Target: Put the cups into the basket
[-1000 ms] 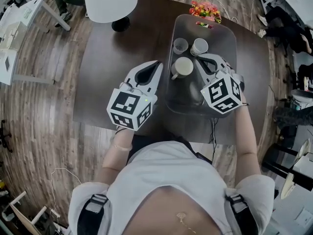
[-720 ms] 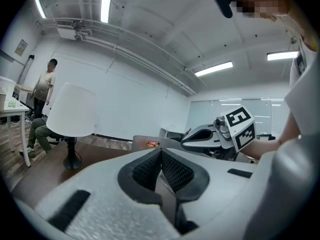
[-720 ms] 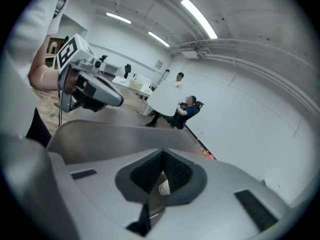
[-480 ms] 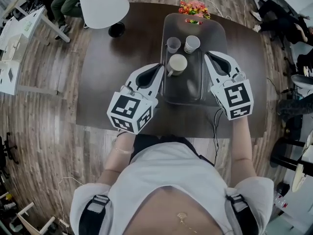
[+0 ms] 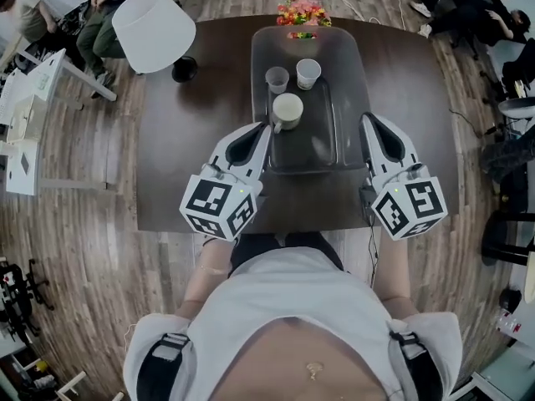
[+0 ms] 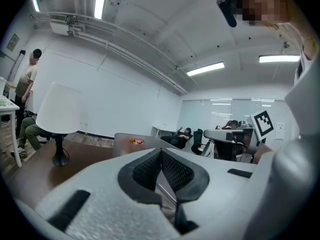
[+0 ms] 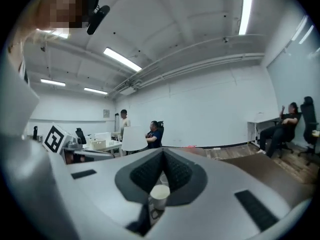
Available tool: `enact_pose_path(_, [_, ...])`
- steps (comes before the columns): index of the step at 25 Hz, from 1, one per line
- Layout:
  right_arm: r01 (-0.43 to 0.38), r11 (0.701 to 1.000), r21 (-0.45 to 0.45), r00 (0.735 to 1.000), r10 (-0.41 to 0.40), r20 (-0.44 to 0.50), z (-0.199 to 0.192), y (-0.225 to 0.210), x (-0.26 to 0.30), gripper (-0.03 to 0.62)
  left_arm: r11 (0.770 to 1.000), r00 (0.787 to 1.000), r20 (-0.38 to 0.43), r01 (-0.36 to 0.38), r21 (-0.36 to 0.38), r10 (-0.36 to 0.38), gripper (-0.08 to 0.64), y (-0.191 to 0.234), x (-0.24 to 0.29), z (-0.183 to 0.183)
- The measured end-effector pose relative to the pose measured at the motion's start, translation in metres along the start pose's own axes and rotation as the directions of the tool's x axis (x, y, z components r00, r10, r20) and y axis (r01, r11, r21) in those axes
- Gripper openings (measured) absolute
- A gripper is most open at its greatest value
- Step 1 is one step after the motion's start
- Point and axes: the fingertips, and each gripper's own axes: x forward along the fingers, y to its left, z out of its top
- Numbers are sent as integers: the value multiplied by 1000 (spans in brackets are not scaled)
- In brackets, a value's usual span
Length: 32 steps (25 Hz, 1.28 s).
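Both grippers empty, all three cups in the basket.

The grey translucent plastic basket (image 5: 351, 82) sits on the dark brown wooden desk (image 5: 192, 140). It holds a white mug with a handle (image 5: 287, 110) nearest the person, with a clear tumbler (image 5: 277, 79) and a small white cup (image 5: 308, 73) side by side behind the mug, all upright. The left gripper (image 5: 267, 127) is held at the basket's left edge with its tip near the mug. Its fingers are pressed fully together in its own view, with nothing between them. The right gripper (image 5: 366, 118) is held just right of the basket and clear of it. Its fingers are likewise closed tip to tip – a white cup shows through the hollow below the pads but is not gripped. A white lamp shade (image 5: 155, 30) stands at the desk's far left corner, and a bunch of orange-pink flowers (image 5: 303, 11) lies past the basket's far end.
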Motion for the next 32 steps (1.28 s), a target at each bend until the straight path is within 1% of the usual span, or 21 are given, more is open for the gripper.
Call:
enact_pose_path(3, [15,995,102,997,-22,68,-8,5,-19,11,1000,1000,-1,13,27,-13,9,-12,3,-1])
enact_pose_path(4, [29,992,125,996,-40,84,-13,6,-24,11,999,1000,-2,11,40,-11,9,-15,4,-2])
enact_pose_path(6, [76,987,141,991,-91,101,-24,5,-33,11,998,1000,-1,-3,56,3,9,-19,4,-5])
enact_pose_path(8, [101,985,141,987,-117,113,-33,9,-38,11,998,1000,5,-14,57,14,9,-22,3,-8])
enact_pose_path(10, [97,988,119,987,-111,115,-38,18,-39,11,998,1000,12,-23,52,22,9,-24,0,-10])
enact_pose_path(13, [87,994,68,993,-92,76,-48,27,-35,11,998,999,9,-48,43,47,9,-22,-4,-16])
enact_pose_path(17, [97,993,66,994,-100,33,-60,27,-31,11,996,997,5,-75,39,75,9,-16,-9,-21])
enact_pose_path(20, [105,993,53,994,-106,21,-61,27,-31,11,996,996,5,-84,38,84,9,-13,-12,-21])
enact_pose_path(25, [105,993,57,994,-106,21,-60,26,-32,11,996,996,-4,-89,28,89,9,-13,-16,-25])
enact_pose_path(29, [125,990,58,991,-127,44,-56,22,-34,11,995,995,-8,-96,24,96,9,-9,-19,-27])
enact_pose_path(32, [144,988,49,988,-146,43,-56,16,-35,11,995,995,-11,-102,17,103,9,-5,-20,-30])
